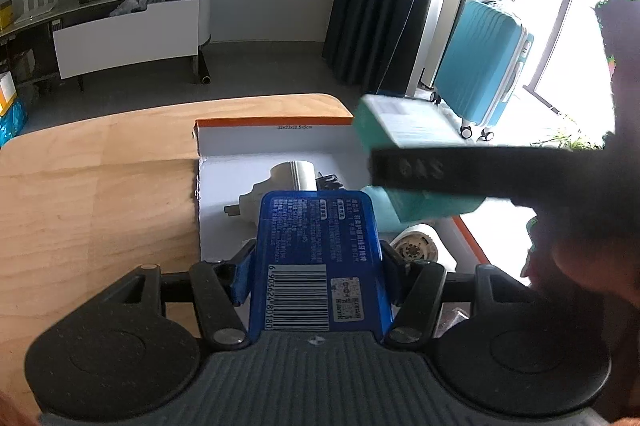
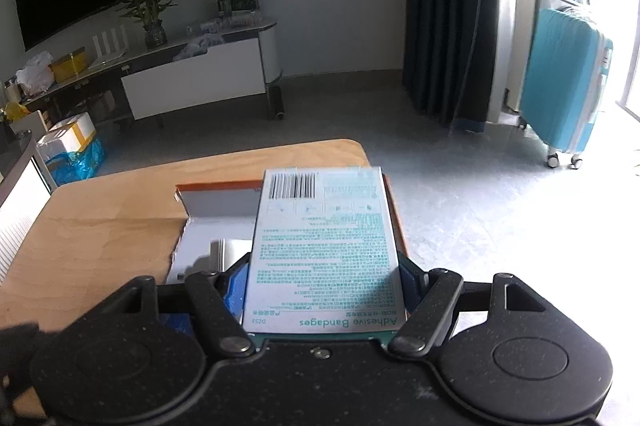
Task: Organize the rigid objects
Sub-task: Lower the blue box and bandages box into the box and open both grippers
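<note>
My left gripper (image 1: 318, 260) is shut on a blue box (image 1: 316, 226) with a barcode, held over an open white carton with an orange rim (image 1: 272, 123) on the wooden table (image 1: 100, 185). A silver-and-white object (image 1: 288, 173) and a white round part (image 1: 416, 246) lie in the carton. My right gripper (image 2: 324, 276) is shut on a teal-and-white adhesive bandages box (image 2: 324, 226) above the carton's right half (image 2: 216, 187). In the left wrist view that box (image 1: 404, 123) hangs blurred at right, a black finger (image 1: 440, 171) across its side.
The table (image 2: 100, 226) ends just beyond the carton, with grey floor behind it. A teal suitcase (image 1: 484, 57), a dark curtain (image 1: 376, 5) and a low white cabinet (image 1: 128, 33) stand farther off. A person's hand (image 1: 580, 266) fills the right edge.
</note>
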A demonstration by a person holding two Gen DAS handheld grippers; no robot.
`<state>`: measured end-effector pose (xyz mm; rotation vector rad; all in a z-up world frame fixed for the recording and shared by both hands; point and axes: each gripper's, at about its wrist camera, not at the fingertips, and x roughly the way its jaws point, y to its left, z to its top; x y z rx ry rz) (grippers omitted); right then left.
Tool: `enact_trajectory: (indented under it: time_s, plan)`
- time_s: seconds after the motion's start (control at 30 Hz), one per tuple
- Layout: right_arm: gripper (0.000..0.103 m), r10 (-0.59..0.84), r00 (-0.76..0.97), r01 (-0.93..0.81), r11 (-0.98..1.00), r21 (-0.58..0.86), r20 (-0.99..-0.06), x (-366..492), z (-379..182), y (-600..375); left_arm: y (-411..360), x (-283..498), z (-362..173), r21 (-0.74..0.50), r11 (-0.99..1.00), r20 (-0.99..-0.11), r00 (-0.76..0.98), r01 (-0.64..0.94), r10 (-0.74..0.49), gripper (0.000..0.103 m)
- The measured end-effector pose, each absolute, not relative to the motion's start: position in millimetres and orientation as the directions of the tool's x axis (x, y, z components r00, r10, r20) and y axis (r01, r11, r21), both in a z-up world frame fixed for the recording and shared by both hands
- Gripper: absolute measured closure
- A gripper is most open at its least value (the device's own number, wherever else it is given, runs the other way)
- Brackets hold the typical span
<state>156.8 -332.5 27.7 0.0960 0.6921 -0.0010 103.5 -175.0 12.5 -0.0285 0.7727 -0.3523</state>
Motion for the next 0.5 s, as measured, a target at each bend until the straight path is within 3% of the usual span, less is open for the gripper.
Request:
enact_trajectory:
  time_s: [0.5]
  plan:
    - [0.017, -0.025, 0.838, 0.087, 0.992, 0.089, -0.546, 107, 49, -365, -196, 100, 7, -0.166, 0.927, -0.682, 0.640, 0.336, -0.354, 0.041]
